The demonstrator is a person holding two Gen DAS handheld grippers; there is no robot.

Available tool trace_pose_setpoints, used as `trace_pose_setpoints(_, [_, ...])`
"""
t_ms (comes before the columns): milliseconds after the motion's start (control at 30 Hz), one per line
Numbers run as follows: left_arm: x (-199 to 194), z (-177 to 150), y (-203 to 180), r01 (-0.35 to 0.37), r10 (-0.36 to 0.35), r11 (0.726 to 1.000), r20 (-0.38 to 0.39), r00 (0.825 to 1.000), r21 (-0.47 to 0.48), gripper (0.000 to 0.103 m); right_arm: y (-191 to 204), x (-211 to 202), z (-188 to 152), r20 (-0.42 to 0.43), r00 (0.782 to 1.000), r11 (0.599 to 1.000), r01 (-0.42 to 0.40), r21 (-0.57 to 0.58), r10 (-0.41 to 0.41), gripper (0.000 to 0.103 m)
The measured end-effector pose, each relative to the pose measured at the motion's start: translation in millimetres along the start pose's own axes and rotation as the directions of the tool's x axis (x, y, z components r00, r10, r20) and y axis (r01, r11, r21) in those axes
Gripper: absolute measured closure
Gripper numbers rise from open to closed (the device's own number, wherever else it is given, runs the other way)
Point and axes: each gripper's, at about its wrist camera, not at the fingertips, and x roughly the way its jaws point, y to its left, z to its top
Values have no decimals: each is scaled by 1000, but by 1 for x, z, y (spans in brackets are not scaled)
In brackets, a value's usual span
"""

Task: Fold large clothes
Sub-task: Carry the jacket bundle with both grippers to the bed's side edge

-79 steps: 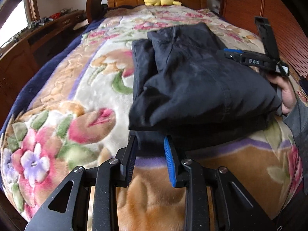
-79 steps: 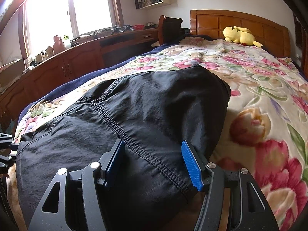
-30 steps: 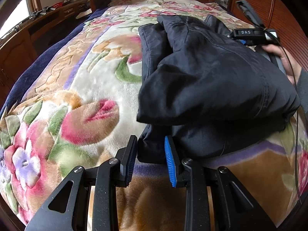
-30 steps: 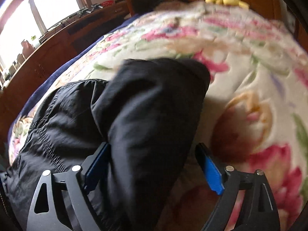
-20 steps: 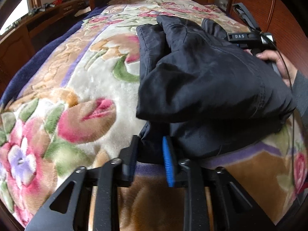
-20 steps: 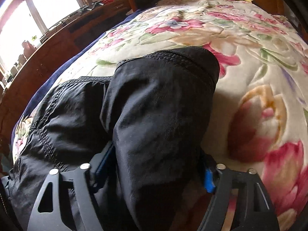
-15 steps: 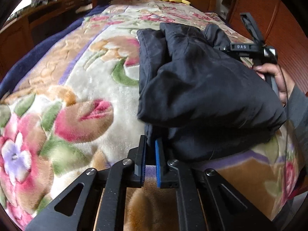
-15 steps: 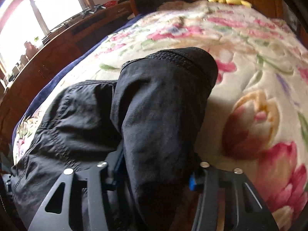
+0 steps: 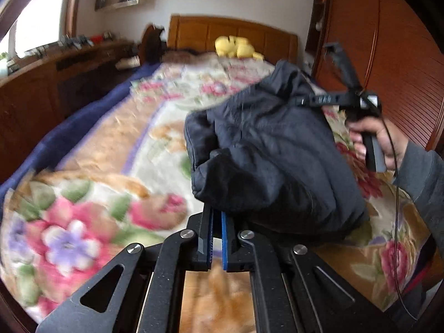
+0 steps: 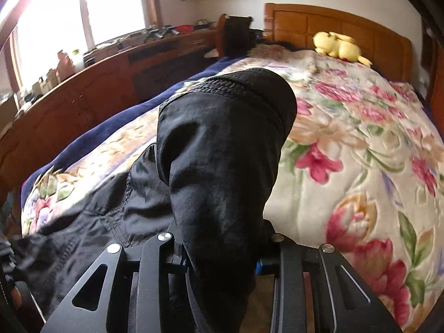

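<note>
A folded black garment (image 9: 272, 152) hangs bunched above the flowered blanket (image 9: 111, 183), held at two ends. My left gripper (image 9: 217, 222) is shut on its lower near edge. My right gripper (image 10: 222, 260) is shut on a thick fold of the same garment (image 10: 222, 144), which covers the blue pads. In the left wrist view the right gripper (image 9: 313, 100) grips the far upper end, with the person's hand (image 9: 380, 141) on its handle.
The bed fills both views, with a wooden headboard (image 9: 236, 36) and a yellow plush toy (image 10: 337, 45) at its far end. A long wooden dresser (image 10: 91, 88) runs along the left under the window. A wooden wardrobe (image 9: 388, 55) stands on the right.
Both grippers closed on the garment and lifted it off the blanket. It now hangs bunched between them, and both views have tilted up toward the headboard.
</note>
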Motion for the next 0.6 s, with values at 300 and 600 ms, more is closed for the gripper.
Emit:
trace_pose_setpoints(300, [-61, -8, 91, -130, 131, 991, 68, 989, -30, 99, 107, 24, 37, 16, 993, 988, -119, -102, 121, 71])
trace_pose_setpoints(600, [-119, -26, 201, -353, 361, 930, 67, 930, -108, 102, 233, 70, 63, -2, 964, 944, -261, -201, 266, 71])
